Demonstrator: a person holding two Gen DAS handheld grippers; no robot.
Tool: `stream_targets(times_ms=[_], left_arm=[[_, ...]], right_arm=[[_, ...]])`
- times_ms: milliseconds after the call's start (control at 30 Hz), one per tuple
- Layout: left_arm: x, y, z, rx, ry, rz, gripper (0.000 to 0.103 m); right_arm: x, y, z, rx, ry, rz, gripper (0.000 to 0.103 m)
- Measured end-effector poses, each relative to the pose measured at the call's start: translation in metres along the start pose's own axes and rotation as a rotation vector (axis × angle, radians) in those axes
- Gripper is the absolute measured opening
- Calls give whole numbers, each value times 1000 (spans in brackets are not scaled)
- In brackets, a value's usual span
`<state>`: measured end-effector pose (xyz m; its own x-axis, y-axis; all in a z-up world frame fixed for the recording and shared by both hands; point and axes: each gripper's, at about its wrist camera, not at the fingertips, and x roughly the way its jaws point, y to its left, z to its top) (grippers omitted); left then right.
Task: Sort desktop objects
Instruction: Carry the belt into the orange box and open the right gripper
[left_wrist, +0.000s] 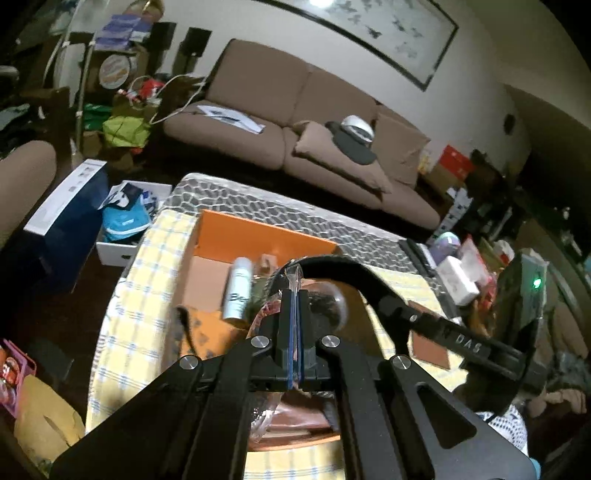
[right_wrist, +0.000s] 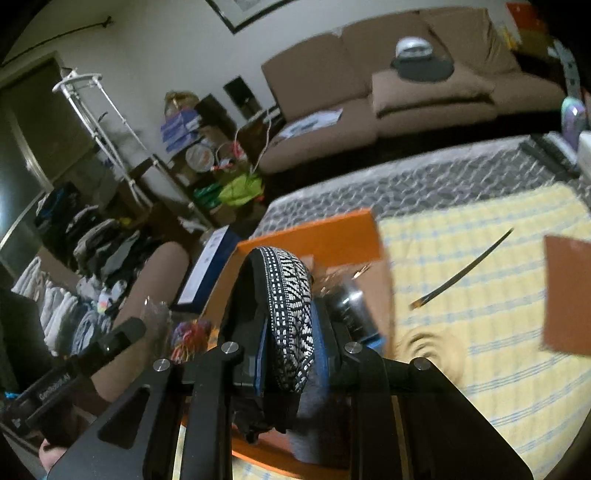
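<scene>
Right now the left gripper tilts down over the open orange cardboard box, its jaws pinched tight on a crinkly clear plastic bag, while the right gripper beside it, over the same box, squeezes a black-and-white woven headband.

Both fisheye views are dim and warm, lit from a ceiling glare at the top edge, with black vignetted corners, bowed edges, and motion blur smearing the right view's tablecloth.
</scene>
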<state>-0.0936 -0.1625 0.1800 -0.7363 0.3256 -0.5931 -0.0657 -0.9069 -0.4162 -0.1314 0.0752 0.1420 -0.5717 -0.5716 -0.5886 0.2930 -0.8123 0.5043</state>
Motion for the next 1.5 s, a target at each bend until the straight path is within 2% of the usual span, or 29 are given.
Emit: stream_targets(times_ms=[267, 333, 500, 600, 700, 767, 1000, 1167, 1233, 1300, 1400, 1500], left_arm=[[18, 22, 0, -8, 25, 52, 1], [21, 26, 0, -11, 27, 66, 1], [27, 33, -1, -14, 45, 90, 1], [36, 34, -6, 4, 83, 129, 1], [48, 34, -12, 30, 127, 179, 1], [53, 35, -16, 38, 146, 192, 1], [69, 32, -26, 79, 204, 244, 2], [76, 36, -29, 77, 229, 275, 4], [71, 36, -26, 53, 214, 247, 10], [64, 34, -21, 41, 189, 219, 30], [48, 27, -15, 43, 133, 191, 50], [39, 20, -11, 35, 100, 158, 56]], right_arm=[[51, -19, -19, 158, 113, 71, 20], [57, -20, -21, 162, 134, 72, 20], [63, -7, -25, 57, 187, 4, 21], [69, 5, -32, -80, 220, -122, 22], [71, 13, -40, -186, 231, -214, 21], [72, 15, -43, -226, 235, -245, 21], [74, 11, -47, -264, 265, -271, 24], [66, 12, -38, -252, 251, -267, 33], [58, 13, -33, -243, 226, -256, 49], [44, 13, -24, -225, 189, -231, 51], [24, 10, -12, -198, 137, -203, 53], [7, 3, -1, -173, 93, -198, 60]])
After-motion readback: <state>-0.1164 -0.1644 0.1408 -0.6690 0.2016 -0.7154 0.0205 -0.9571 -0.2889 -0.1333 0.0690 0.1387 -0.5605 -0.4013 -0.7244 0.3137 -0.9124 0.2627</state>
